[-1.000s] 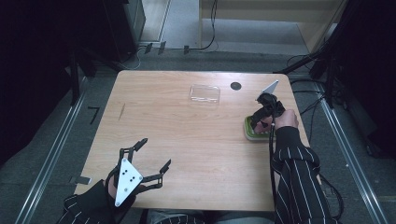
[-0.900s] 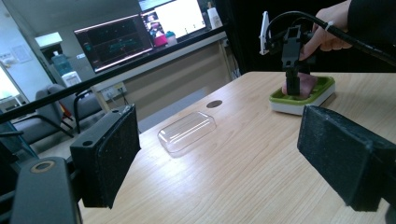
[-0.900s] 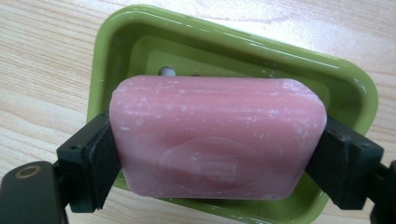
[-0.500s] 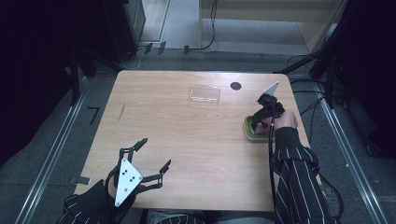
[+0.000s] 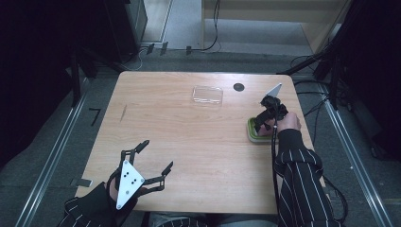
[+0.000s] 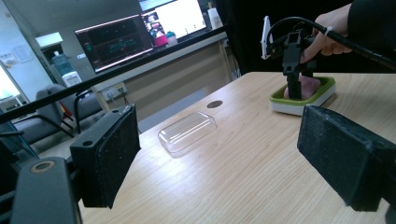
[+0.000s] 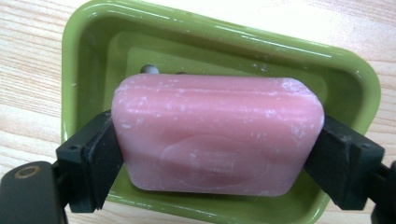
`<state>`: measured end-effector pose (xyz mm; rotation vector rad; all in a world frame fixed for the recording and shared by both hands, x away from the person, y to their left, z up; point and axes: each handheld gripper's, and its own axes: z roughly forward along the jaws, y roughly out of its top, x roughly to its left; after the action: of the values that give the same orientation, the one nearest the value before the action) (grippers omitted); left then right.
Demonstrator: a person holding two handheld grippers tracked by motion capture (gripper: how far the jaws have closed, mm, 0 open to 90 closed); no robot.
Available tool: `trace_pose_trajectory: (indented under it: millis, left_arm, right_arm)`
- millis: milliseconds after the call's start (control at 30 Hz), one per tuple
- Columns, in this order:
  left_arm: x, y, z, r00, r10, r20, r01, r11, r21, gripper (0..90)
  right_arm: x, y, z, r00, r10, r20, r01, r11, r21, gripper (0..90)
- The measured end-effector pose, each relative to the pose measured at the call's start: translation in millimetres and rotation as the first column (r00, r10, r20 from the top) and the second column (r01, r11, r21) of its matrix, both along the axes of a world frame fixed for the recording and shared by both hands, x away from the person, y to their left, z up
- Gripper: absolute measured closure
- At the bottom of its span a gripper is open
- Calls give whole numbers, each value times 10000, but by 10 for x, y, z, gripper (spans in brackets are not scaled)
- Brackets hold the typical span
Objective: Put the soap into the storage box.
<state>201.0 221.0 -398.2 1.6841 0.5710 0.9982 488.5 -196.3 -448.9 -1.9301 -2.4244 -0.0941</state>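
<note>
The right tongs point(image 7: 219, 154) are clamped on a pink, rounded bar of soap point(image 7: 217, 133), one black pad pressed against each short end of the bar. The soap sits inside a green rectangular plastic soap dish point(image 7: 84, 56), directly between the two jaws, its long side running from one pad to the other; the dish's green wall shows all around it. In the high view the dish point(image 5: 250, 135) rests on the light wooden surface point(image 5: 198, 137) near its right edge, with the right tongs point(image 5: 261, 124) pointing down into it and the person's right hand point(image 5: 285, 122), in a striped sleeve, gripping the tool from behind. The left gripper view shows the same dish point(image 6: 327, 86) with a white base under its green rim.

The left tongs point(image 5: 153, 158) hover at the near left part of the surface with their jaws spread wide apart, holding nothing.

A clear rectangular plastic lid point(image 5: 207, 95) lies flat toward the far middle of the surface, well apart from both tongs and the dish. A small dark round hole point(image 5: 239, 87) sits just beside it.
</note>
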Motion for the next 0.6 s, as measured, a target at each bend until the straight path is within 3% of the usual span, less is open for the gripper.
trace_pose_trajectory:
  millis: [300, 600]
  left_arm:
    - [3, -2, 0, 10000, -5, 0, 5, 10000, -19, 136]
    - [1, 3, -1, 10000, -5, -12, 5, 10000, 1, 136]
  right_arm:
    - [-14, 11, 19, 10000, 18, 34, -18, 10000, -95, 136]
    - [-65, 48, 140, 9980, 314, 547, -301, 9993, -240, 72]
